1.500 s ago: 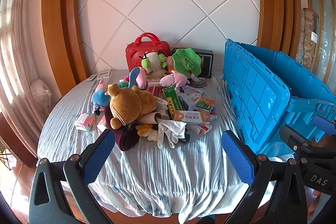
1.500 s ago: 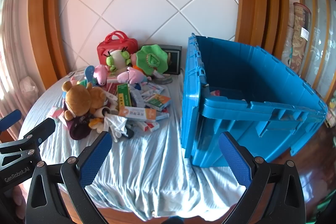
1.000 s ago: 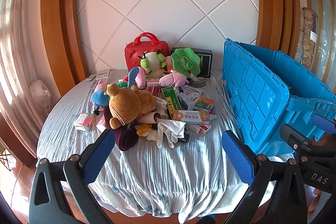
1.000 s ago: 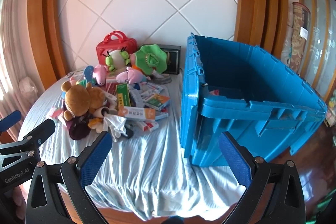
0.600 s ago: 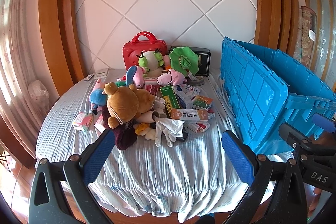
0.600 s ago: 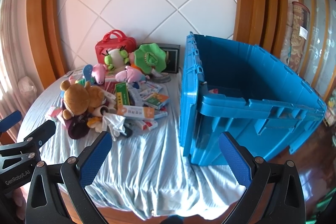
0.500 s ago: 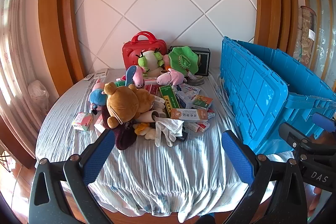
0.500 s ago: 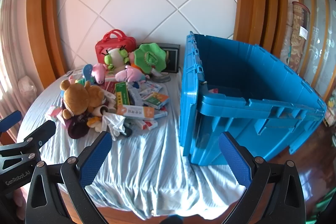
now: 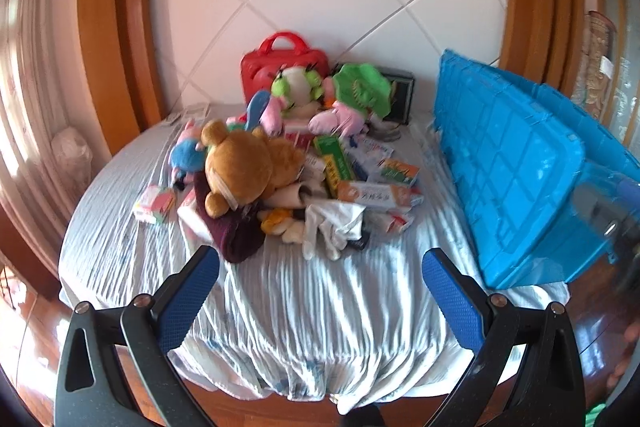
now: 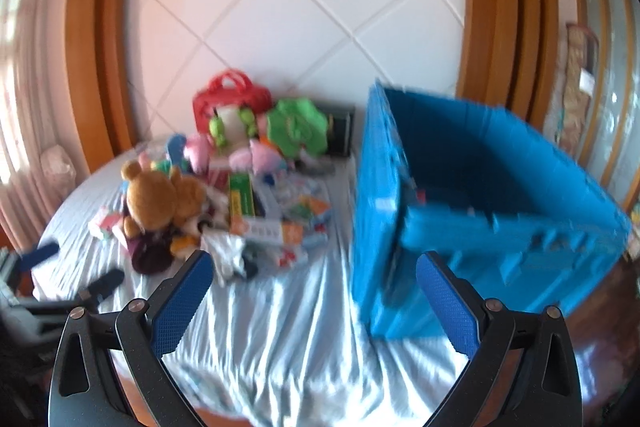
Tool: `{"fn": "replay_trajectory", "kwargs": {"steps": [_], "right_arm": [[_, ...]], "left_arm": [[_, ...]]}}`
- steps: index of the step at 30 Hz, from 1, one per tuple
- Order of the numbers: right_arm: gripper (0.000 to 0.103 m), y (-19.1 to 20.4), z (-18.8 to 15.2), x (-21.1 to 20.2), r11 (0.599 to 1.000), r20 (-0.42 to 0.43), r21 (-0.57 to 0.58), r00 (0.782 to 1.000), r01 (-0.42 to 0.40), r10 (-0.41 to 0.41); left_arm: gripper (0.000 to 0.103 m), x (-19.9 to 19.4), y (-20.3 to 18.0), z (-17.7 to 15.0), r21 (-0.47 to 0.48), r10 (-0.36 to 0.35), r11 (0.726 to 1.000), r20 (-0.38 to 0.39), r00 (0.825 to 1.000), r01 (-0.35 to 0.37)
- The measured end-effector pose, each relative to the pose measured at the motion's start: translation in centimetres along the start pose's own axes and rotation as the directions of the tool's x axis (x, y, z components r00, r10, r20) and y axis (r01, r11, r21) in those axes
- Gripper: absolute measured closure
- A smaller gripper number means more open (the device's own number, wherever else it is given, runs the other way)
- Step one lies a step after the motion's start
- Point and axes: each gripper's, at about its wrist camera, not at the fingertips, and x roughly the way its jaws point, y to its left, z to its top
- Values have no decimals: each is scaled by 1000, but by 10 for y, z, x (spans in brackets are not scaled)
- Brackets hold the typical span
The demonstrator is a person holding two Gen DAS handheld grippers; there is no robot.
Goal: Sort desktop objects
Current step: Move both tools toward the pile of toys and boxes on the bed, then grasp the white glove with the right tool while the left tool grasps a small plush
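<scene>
A round counter (image 9: 120, 251) draped in a pale, crinkled cloth carried a loose heap of soft toys and small cartons. At the heap's near left lay a brown plush bear (image 9: 244, 167), fuzzy and round-headed, slumped on a dark maroon cloth (image 9: 240, 239). Just beside it a white glove (image 9: 332, 227) lay crumpled, its limp fingers pointing toward the near edge. Flat cardboard boxes were fanned out to the right of the bear: a long green carton (image 9: 334, 163) and an orange-and-white carton (image 9: 374, 193) with print too small to read. Behind them sat a pink plush pig (image 9: 340, 117), a green frilled plush (image 9: 362, 89) and a glossy red hard case (image 9: 286, 67) with a looped handle, set against the white wall panelled in diamonds.

A large blue plastic crate (image 10: 480, 195), ribbed on its outer wall, stood at the right end of the counter, open at the top; something small seemed to lie inside, though the right wrist view was too blurred to be sure.

The left gripper (image 9: 320, 287) hung over the near edge with its jaws wide apart, their blue pads (image 9: 188, 299) stippled, holding nothing. The right gripper (image 10: 312, 291) likewise had its jaws spread and held nothing, near the crate's corner.
</scene>
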Motion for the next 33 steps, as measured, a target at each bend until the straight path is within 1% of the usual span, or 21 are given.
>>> {"fn": "replay_trajectory", "kwargs": {"steps": [2, 4, 5, 8, 9, 12, 14, 16, 19, 20, 22, 24, 25, 26, 27, 28, 29, 30, 31, 32, 33], "right_arm": [[0, 5, 2, 19, 997, -23, 6, 997, -71, 71], [0, 13, 2, 51, 988, -88, 10, 984, -155, 155], [0, 18, 1, 69, 983, -120, 4, 976, -183, 182], [0, 31, 1, 109, 979, -159, -29, 968, -202, 195], [0, 37, 2, 124, 971, -170, -49, 960, -233, 222], [0, 49, 2, 158, 958, -198, -84, 947, -273, 252], [0, 49, 5, 186, 948, -217, -76, 933, -310, 287], [0, 48, 5, 220, 937, -261, -40, 909, -348, 326], [0, 52, -3, 255, 934, -330, -31, 886, -356, 326], [0, 52, -6, 262, 935, -350, -34, 880, -354, 321], [0, 51, -15, 278, 945, -398, -45, 873, -325, 281], [0, 49, -22, 290, 950, -429, -48, 865, -309, 260], [0, 49, -25, 295, 950, -443, -50, 860, -307, 254], [1, 48, -27, 296, 950, -451, -51, 856, -307, 252], [7, 48, -28, 299, 953, -456, -55, 856, -299, 242], [18, 47, -29, 302, 955, -461, -61, 857, -290, 231], [24, 46, -29, 304, 956, -467, -60, 855, -287, 227], [33, 46, -29, 307, 957, -474, -56, 851, -284, 225], [34, 46, -29, 310, 956, -481, -43, 844, -291, 236], [34, 48, -29, 313, 952, -485, -33, 838, -303, 250], [34, 52, -30, 315, 947, -491, -30, 830, -320, 265]], "left_arm": [[0, 19, 13, -3, -33, 8, 999, -38, 999, -10], [0, 37, 24, -4, -53, 27, 998, -62, 998, -30], [0, 47, 28, -4, -53, 37, 998, -73, 997, -41], [0, 80, 36, -1, -41, 87, 995, -107, 991, -91], [0, 91, 38, 0, -34, 101, 994, -119, 988, -105], [0, 127, 40, 2, -4, 131, 991, -175, 976, -134], [0, 149, 42, 3, 0, 155, 987, -198, 968, -158], [0, 172, 44, 3, -7, 168, 985, -221, 961, -174], [6, 202, 45, 4, -17, 178, 982, -257, 950, -189], [6, 212, 46, 5, -22, 183, 980, -261, 948, -196], [6, 232, 46, 9, -35, 193, 977, -261, 946, -209], [7, 255, 44, 13, -51, 177, 979, -269, 947, -197], [8, 266, 43, 14, -55, 163, 981, -280, 946, -185], [12, 276, 41, 14, -57, 150, 983, -291, 945, -173], [14, 288, 39, 13, -53, 142, 985, -305, 942, -166], [17, 302, 38, 11, -45, 139, 986, -328, 935, -162], [19, 312, 38, 8, -42, 129, 987, -346, 929, -153], [21, 320, 38, 4, -54, 96, 991, -361, 928, -123], [32, 324, 40, 1, -72, 58, 993, -373, 926, -92], [41, 325, 41, -1, -90, 22, 994, -385, 923, -61], [42, 322, 43, -2, -98, -1, 994, -390, 921, -41]]}}
